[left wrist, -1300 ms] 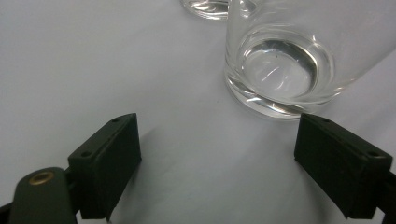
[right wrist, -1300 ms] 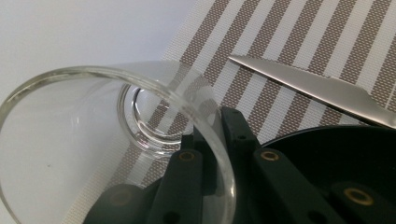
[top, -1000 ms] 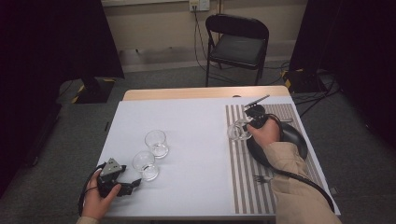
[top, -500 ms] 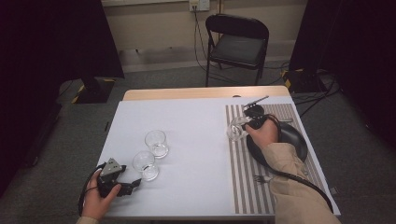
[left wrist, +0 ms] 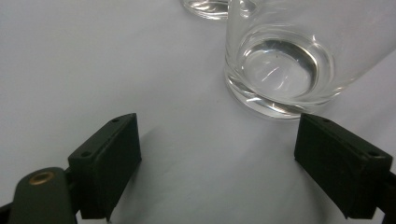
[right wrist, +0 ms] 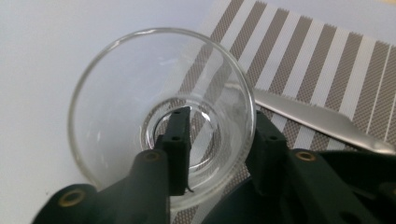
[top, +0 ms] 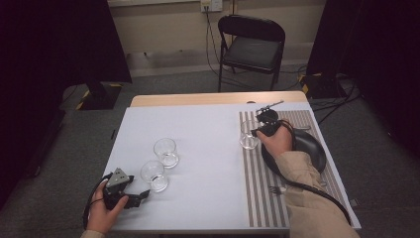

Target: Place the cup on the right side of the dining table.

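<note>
Right gripper view: gripper (right wrist: 218, 154) straddles the glass (right wrist: 161, 109) wall, having just loosened, pads apart.

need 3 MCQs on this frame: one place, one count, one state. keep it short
1. Where does the glass at the right gripper stand?
A. on the chair
B. at the mat's left edge
C. beside the left gripper

2. How many glasses are on the table?
A. two
B. three
C. five

3. The left gripper is:
A. open, nothing between its jaws
B. shut on a glass
C. shut on a fork

1 B: stripes show under it. The right gripper's jaws have just been opening, with the glass wall between them.
2 B: that glass plus a near pair by the left gripper.
3 A: its jaws stand wide apart over bare table.
</note>
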Demonstrator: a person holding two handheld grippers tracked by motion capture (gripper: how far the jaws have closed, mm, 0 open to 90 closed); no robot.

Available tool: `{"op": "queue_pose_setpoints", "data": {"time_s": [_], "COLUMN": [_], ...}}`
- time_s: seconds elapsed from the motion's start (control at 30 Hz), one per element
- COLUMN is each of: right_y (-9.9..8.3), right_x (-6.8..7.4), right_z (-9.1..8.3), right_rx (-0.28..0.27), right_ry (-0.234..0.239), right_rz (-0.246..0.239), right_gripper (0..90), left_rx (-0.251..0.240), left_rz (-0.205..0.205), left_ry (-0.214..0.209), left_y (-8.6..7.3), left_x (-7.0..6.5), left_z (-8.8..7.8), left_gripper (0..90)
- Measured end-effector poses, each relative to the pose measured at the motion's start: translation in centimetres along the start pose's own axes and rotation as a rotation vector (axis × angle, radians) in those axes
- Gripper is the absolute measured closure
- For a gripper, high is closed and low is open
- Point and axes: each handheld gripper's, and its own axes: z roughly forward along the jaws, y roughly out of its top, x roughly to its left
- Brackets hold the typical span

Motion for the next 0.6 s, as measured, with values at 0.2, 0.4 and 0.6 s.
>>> {"op": "queue_pose_setpoints", "data": {"time_s": [0.2,0.4,0.6], "right_y": [0.16,0.14,0.4], "right_x": [0.19,0.06,0.24], "right_z": [0.18,0.21,0.13], "right_rx": [-0.008,-0.028,-0.028], "right_ry": [-0.009,-0.009,0.015], "right_rz": [-0.012,-0.025,-0.006], "right_gripper": [52.5,36.7,30.6], "left_rx": [0.001,0.0,0.0], "left_rz": [0.0,0.0,0.0], "left_ry": [0.0,0.0,0.0], "left_y": [0.0,0.0,0.0], "left_x": [0.0,0.0,0.0], "left_z": [0.0,0.0,0.0], "left_gripper": [13.8,13.8,13.7]}}
